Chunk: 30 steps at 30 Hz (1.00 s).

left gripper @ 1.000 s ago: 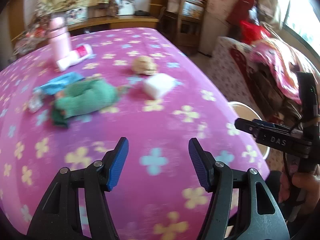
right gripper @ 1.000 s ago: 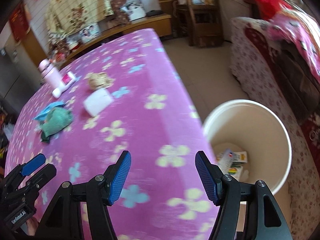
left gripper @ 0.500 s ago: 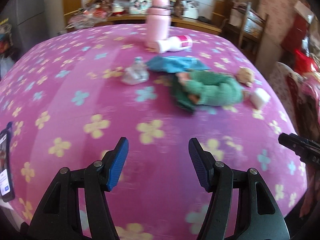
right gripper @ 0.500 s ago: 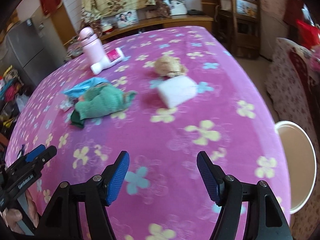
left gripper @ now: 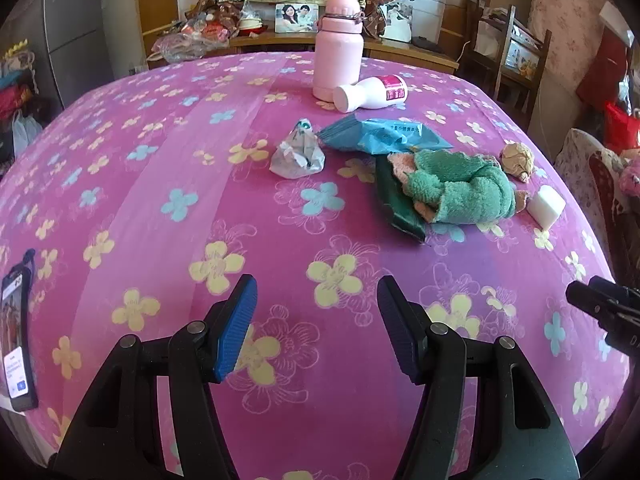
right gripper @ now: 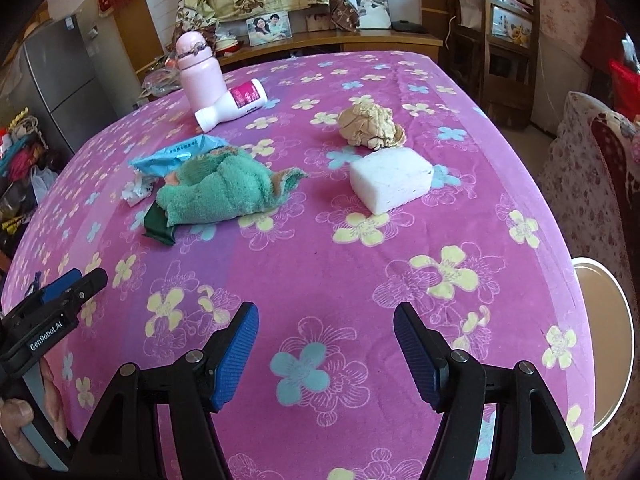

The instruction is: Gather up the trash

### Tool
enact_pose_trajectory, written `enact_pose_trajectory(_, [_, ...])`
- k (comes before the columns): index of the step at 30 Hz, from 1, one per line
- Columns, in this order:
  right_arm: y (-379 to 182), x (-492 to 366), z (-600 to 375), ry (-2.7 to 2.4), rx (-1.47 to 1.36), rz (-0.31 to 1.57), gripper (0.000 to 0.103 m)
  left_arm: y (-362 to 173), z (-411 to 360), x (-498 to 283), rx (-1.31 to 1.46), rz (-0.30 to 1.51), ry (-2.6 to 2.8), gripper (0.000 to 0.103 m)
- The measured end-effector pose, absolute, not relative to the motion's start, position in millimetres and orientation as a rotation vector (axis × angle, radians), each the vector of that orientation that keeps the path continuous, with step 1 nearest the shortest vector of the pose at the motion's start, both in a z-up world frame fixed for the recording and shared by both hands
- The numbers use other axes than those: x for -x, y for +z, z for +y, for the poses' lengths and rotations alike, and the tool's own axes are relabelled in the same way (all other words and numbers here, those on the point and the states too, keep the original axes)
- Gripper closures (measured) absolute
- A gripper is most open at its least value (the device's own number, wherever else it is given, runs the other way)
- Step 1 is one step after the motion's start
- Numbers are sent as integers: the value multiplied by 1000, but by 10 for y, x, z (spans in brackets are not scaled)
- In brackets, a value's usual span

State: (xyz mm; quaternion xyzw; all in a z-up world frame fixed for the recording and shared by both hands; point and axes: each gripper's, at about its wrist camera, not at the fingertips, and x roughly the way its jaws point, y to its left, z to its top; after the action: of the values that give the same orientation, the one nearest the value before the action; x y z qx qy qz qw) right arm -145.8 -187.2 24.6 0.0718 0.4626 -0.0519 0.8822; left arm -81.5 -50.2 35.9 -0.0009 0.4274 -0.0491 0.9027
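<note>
On the pink flowered table lie a crumpled silver wrapper (left gripper: 298,155), a blue packet (left gripper: 384,135) (right gripper: 180,152), a dark green wrapper (left gripper: 396,200) under a green towel (left gripper: 460,190) (right gripper: 224,188), a crumpled brown paper ball (right gripper: 370,125) (left gripper: 517,159) and a white foam block (right gripper: 391,179) (left gripper: 546,205). My left gripper (left gripper: 316,328) is open and empty above the table's near part. My right gripper (right gripper: 325,354) is open and empty, near the front right edge. A white bin (right gripper: 610,344) stands on the floor at the right.
A pink flask (left gripper: 338,46) stands at the back with a white bottle (left gripper: 372,93) lying beside it. A phone (left gripper: 16,340) lies at the left table edge. A wooden chair (right gripper: 508,40) and a floral sofa (right gripper: 592,168) stand to the right.
Both grippers swung left from the bin side to face the table's clutter. Both stayed open and empty. The bin has slid to the right edge of the right wrist view.
</note>
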Motion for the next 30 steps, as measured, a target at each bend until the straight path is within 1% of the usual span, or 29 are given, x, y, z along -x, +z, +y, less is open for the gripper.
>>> enact_pose_trajectory(12, [277,1451,-1885,-108,-154,943,35,448,-590,806,-8,860,-102,42])
enact_pose_trajectory(18, [327,1305,-1827,-70,-151,943,35,457,-594,755,-5,871,-124,42])
enact_pose_trajectory(30, [395,896,-1568,30,-118,933,35,403,-271,486,90,927,-103,42])
